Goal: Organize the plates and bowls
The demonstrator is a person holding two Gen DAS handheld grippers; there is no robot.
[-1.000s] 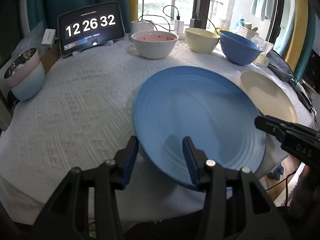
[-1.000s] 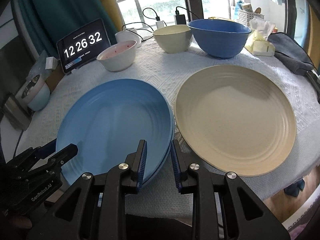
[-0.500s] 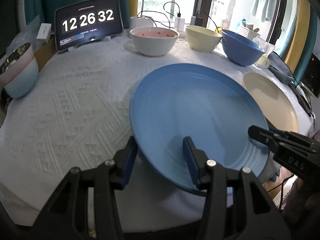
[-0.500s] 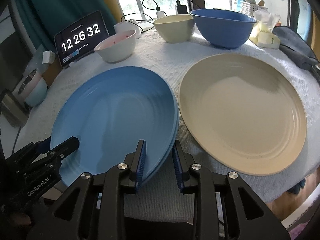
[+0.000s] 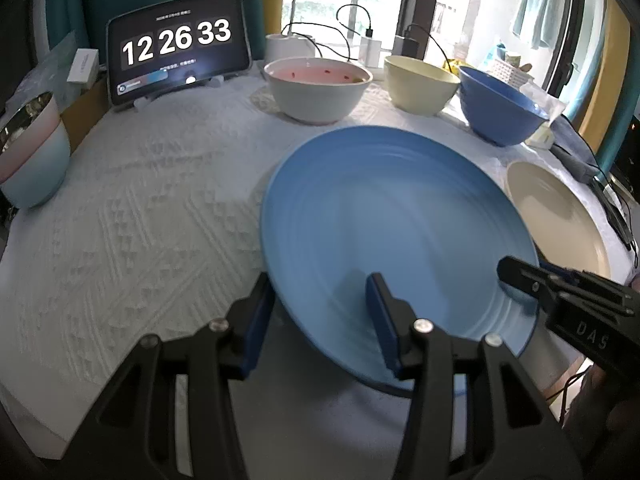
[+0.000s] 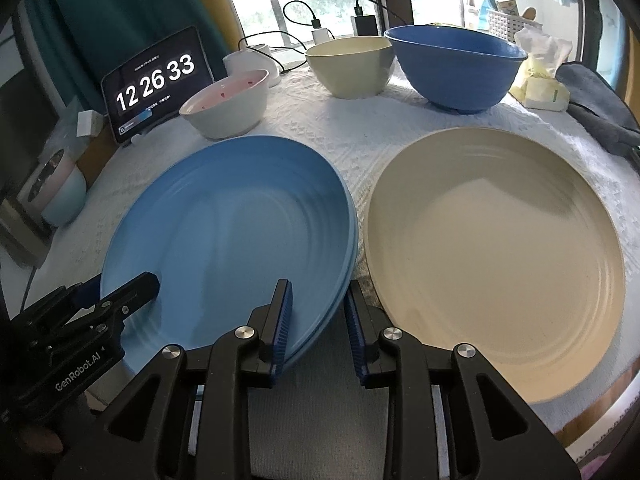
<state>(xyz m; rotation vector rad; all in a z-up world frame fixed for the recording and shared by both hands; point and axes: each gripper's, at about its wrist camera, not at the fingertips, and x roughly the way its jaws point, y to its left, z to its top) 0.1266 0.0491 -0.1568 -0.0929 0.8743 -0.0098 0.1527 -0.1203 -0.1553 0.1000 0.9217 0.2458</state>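
At far left, near the table edge: one round cup, pink above and pale blue below with a shiny metal inside [image 5: 30, 156], upright on the white textured tablecloth [image 5: 152, 216].

Far left-centre: one dark tablet showing a clock readout [image 5: 178, 62], propped on a stand, facing the near side.

Far centre: one round white bowl with a pink, speckled interior [image 5: 318, 90]; just right of it, one round cream bowl [image 5: 420, 84]; right again, one large round dark-blue bowl [image 5: 498, 110], close beside the cream one. All three upright in a row.

Near centre: one large round blue ribbed plate [image 5: 384, 232], tilted, its right rim raised off the cloth. The right view shows a second blue rim under it, so likely two plates stacked.

Left gripper [image 5: 320, 320]: jaws partly open, straddling the plate's near-left rim, one blue pad below and one above the plate; whether they press on it cannot be told.

Right gripper [image 6: 318, 322]: jaws narrowly apart with the plate's near-right rim between them; grip appears closed on that rim.

Right: one large round cream ribbed plate [image 6: 496, 256], flat on the cloth, just beside the blue plate.

Far right: one dark grey folded cloth [image 6: 600, 104].
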